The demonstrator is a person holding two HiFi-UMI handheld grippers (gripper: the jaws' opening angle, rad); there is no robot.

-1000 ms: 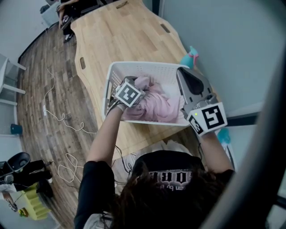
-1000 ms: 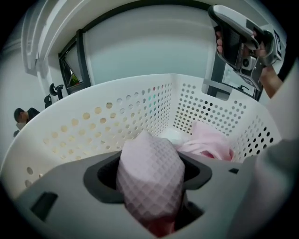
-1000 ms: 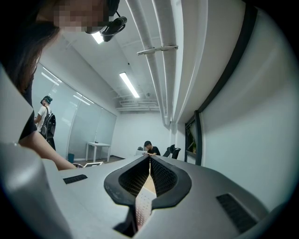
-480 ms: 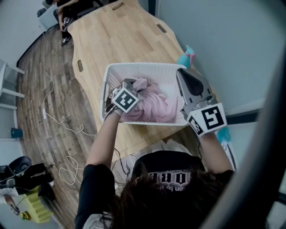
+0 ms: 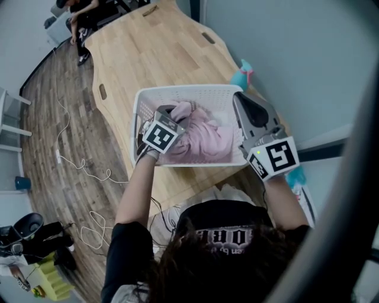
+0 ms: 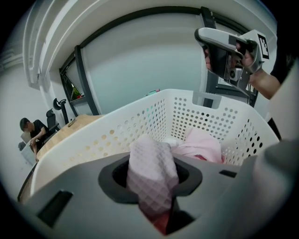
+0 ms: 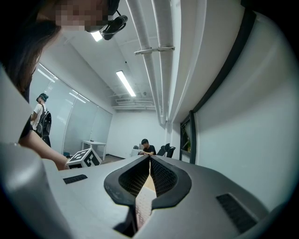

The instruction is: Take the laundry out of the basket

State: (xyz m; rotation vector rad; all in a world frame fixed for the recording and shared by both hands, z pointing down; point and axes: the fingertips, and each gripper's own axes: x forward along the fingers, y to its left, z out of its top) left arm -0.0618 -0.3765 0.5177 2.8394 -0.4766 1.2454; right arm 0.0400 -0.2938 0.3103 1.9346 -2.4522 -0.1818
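Observation:
A white perforated laundry basket [image 5: 177, 90] stands on the wooden table and holds crumpled pink laundry [image 5: 207, 139]. My left gripper [image 5: 173, 118] reaches into the basket's left side. Its jaws are closing, with a fold of pink waffle-textured cloth [image 6: 152, 172] pinched between them in the left gripper view. More pink fabric [image 6: 203, 142] lies behind it against the basket wall [image 6: 140, 126]. My right gripper [image 5: 238, 97] hovers over the basket's right rim, shut, with nothing between its jaws [image 7: 149, 161]. It also shows raised above the basket in the left gripper view [image 6: 202, 36].
The pale wooden table [image 5: 154, 47] stretches away beyond the basket. A teal and pink object [image 5: 243, 76] lies by the basket's far right corner. White cloth [image 5: 219, 195] is piled at the table's near edge. A person [image 5: 80, 18] sits at the far end; cables [image 5: 71, 160] trail on the floor.
My left gripper has shifted a little to the left inside the basket, still in the pink laundry. The right gripper has stayed over the right rim.

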